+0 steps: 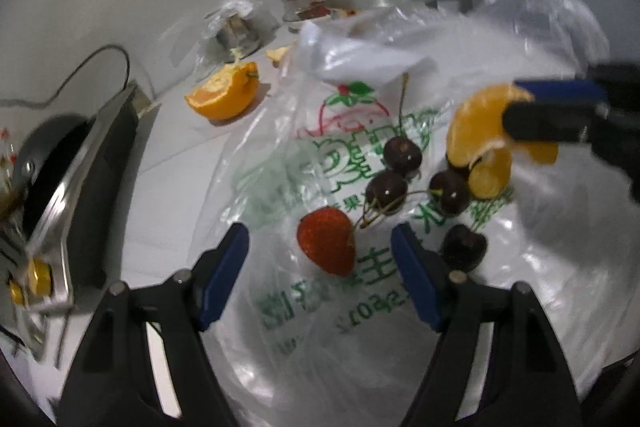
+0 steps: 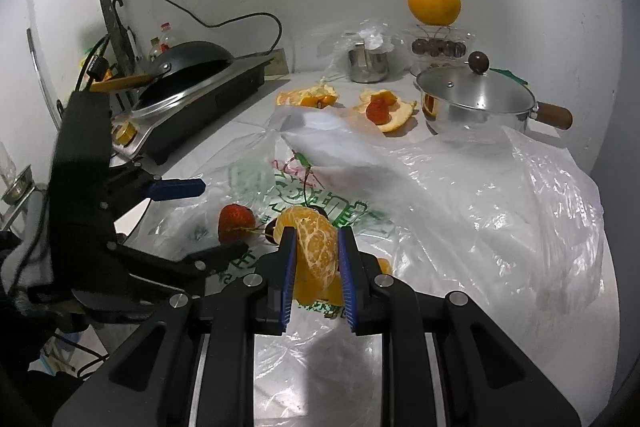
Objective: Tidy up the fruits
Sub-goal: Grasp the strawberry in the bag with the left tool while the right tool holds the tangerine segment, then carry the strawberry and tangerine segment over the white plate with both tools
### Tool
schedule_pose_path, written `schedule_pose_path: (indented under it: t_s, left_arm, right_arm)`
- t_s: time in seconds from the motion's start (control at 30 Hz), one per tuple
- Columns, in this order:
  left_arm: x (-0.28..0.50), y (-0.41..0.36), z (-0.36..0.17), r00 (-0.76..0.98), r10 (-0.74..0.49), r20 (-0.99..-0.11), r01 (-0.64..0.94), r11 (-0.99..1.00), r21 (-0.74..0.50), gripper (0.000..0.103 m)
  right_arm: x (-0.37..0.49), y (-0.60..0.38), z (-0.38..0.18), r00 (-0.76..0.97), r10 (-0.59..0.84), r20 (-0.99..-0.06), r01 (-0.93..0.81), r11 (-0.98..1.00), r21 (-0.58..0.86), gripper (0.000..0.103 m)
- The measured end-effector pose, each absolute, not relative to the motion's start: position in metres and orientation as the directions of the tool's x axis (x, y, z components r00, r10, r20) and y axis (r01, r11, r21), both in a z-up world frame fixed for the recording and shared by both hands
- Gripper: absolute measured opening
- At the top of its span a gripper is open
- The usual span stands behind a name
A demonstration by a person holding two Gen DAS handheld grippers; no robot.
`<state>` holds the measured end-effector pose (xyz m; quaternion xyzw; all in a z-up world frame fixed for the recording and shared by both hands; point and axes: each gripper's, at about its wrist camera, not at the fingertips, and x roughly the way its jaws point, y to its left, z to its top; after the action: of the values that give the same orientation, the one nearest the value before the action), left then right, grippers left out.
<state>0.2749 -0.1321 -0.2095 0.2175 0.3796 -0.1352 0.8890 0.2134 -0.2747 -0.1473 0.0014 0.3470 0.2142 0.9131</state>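
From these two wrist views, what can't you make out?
- Pot contents: right wrist view, lid covers them.
- Dark fruit in the glass stand: both views, too small to identify.
- Cherries: right wrist view, mostly hidden behind the peeled orange in the right gripper.
- Bag print: left wrist view, blurred and creased.
- Left gripper: its lower finger is dark in the right wrist view.

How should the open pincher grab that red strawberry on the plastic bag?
Grip the strawberry across its fat middle, coming down from above. It lies on its side on the plastic bag, its pointed tip toward the left gripper, whose open fingers already straddle it. The middle gives the pads two rounded sides. Squeeze gently, and mind the cherries close behind.
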Motion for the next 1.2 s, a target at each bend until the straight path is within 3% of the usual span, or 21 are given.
schedule_pose_path:
  t_s: [0.1,0.3,0.37,0.47,1.2]
  left_arm:
    - [0.282,-0.136,-0.219,0.663,-0.041,-0.748,0.415,0.851,0.322,0.061]
    - [0.29,-0.134,-0.223,0.645,-0.036,-0.763,0.422,0.85,0.316,0.057]
    - [0.293,-0.135,-0.223,0.636,-0.047,-0.771,0.435,0.846,0.307,0.044]
    - [0.296,-0.136,-0.223,0.618,-0.072,-0.783,0.455,0.845,0.281,0.035]
    - [0.249,-0.119,-0.191,0.593,-0.185,-0.784,0.457,0.879,0.138,0.034]
  right_arm:
    - [0.214,-0.276,-0.148,0.669,0.394,-0.631,-0.387,0.909,0.158,0.022]
    - [0.215,-0.28,-0.15,0.671,0.393,-0.628,-0.377,0.911,0.167,0.022]
    - [0.215,-0.281,-0.15,0.672,0.392,-0.628,-0.375,0.912,0.168,0.022]
    - [0.214,-0.282,-0.149,0.675,0.39,-0.626,-0.371,0.913,0.169,0.022]
    - [0.197,-0.273,-0.137,0.694,0.377,-0.613,-0.373,0.917,0.142,0.022]
